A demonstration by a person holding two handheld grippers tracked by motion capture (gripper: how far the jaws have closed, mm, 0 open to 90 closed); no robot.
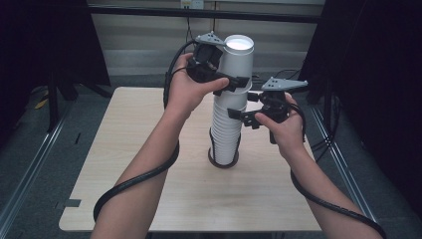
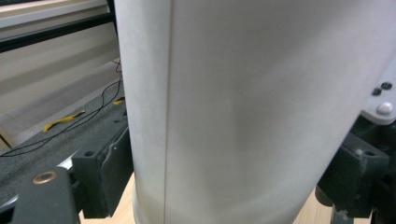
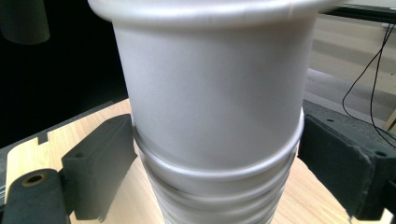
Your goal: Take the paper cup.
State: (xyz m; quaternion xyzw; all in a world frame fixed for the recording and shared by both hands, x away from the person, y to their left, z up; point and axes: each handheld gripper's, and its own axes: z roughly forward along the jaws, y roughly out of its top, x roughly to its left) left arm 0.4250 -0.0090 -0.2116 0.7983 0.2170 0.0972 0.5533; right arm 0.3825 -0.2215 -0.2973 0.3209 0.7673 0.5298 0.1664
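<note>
Pale wood makes up the counter, set in a dim room with dark curtains at both sides and a light slatted wall behind. Near the middle of the counter stands a tall stack of white paper cups, upright, its foot inside a dark ring.

Topmost is one cup that sits higher than the rest, open mouth up, most of its wall clear above the rims below. Left tongs pinch this top cup: in the left gripper view its white wall runs between the two black pads, which press against it on either side. These tongs are held high, at the upper part of the stack.

Right tongs sit lower, at the nested rims just under the top cup. In the right gripper view the pads flank the stack and lie against the banded rims on both sides, so they grip the stack there.

Black cables trail from both tongs back along the person's forearms
</note>
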